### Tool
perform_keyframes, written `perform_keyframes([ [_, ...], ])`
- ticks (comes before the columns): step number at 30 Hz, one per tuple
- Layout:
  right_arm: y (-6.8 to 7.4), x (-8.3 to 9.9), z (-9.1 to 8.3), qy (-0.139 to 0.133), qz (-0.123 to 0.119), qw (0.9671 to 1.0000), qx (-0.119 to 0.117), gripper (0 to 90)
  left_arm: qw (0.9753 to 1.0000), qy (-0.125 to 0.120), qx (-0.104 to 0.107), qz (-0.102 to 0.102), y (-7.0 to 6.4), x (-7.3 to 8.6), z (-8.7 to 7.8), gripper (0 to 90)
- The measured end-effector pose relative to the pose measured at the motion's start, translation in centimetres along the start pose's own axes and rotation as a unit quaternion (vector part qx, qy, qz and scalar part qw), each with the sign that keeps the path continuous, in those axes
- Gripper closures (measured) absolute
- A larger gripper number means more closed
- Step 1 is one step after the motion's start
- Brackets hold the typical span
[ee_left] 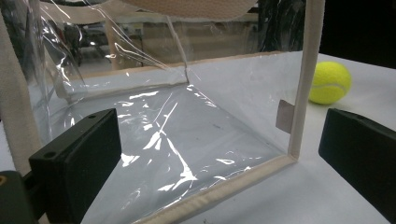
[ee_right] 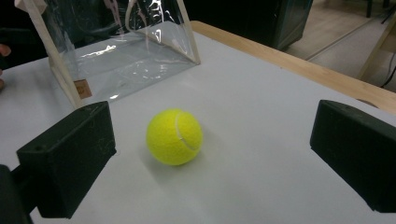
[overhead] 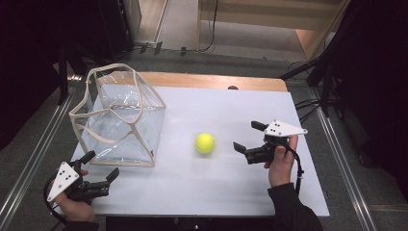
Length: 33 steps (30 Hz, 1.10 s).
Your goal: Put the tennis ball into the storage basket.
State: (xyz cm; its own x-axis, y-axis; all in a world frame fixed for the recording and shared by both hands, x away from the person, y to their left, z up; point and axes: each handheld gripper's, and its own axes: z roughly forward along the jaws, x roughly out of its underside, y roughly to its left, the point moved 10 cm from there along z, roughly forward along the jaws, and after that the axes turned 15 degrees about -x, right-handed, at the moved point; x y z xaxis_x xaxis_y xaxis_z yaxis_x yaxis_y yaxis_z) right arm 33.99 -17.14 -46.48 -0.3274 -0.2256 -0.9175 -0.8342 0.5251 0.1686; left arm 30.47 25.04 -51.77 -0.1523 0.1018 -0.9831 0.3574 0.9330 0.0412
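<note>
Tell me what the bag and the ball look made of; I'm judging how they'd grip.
The bag: clear, glossy plastic film, likely vinyl, judging by its creases and glare, edged with cream woven-looking tape. The ball: yellow-green fuzzy felt, matte, with a pale curved seam, so probably a tennis ball.

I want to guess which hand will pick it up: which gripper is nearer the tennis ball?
Right. The right gripper sits just beside the tennis ball, jaws open toward it. The left gripper is farther off, at the table's near corner by the clear bag.
</note>
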Motion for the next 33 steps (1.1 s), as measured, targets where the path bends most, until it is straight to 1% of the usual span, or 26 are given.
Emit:
perform_keyframes([
  [10, 0.3, -0.3, 1.6, 0.019, -0.002, 0.9997, -0.019, 0.0, 1.0, 0.0, 0.0, 0.0, 0.0, 0.0, 0.0, 0.0],
  [18, 0.5, -0.5, 2.6, 0.033, -0.005, 0.999, -0.029, 0.0, 1.0, 0.001, 0.001, 0.0, 0.0, 0.0, 0.0, 0.0],
  [23, 0.6, -0.8, 3.5, 0.043, -0.007, 0.9983, -0.038, 0.0, 1.0, 0.002, 0.0, 0.001, 0.0, 0.0, 0.0, 0.0],
  [27, 0.6, -0.9, 3.8, 0.049, -0.008, 0.9979, -0.04, 0.0, 1.0, 0.001, 0.0, -0.001, 0.0, 0.0, 0.0, 0.0],
  [33, 0.6, -1.0, 4.5, 0.066, -0.013, 0.9966, -0.047, 0.0, 1.0, 0.001, 0.0, -0.002, 0.0, 0.0, 0.0, 0.0],
])
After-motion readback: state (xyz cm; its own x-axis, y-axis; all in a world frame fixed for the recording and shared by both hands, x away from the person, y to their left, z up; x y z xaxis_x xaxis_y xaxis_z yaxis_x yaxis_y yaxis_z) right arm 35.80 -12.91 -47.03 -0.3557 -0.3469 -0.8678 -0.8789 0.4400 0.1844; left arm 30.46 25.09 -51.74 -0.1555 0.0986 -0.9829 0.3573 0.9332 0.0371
